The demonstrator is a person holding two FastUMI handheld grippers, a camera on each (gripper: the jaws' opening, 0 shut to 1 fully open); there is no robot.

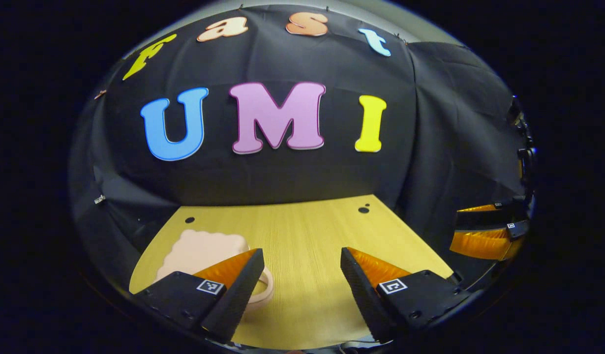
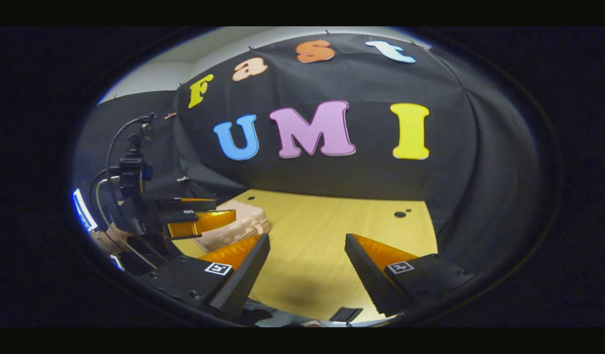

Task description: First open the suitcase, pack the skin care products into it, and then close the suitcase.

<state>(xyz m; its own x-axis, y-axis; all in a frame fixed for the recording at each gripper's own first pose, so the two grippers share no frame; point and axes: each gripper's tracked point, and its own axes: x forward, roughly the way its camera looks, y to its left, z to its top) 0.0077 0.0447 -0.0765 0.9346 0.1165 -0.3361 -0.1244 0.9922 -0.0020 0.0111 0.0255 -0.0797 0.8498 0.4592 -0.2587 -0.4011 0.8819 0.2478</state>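
Note:
A small pale pink suitcase (image 1: 199,250) lies flat and closed on the wooden table (image 1: 307,231), at its left side. A looped handle (image 1: 266,287) points toward me. My left gripper (image 1: 301,253) hovers open above the table, its left finger partly covering the suitcase's near right corner; nothing is between the fingers. In the right gripper view the suitcase (image 2: 241,221) sits to the left, partly behind the left gripper (image 2: 224,210). My right gripper (image 2: 307,238) is open over bare table, empty. It also appears at the far right edge of the left gripper view as the right gripper (image 1: 484,228).
Black cloth walls close the table at the back and on both sides. Small dark holes (image 1: 364,209) mark the tabletop near the back. A camera rig with cables (image 2: 130,172) and a hand (image 2: 103,236) are at the left in the right gripper view.

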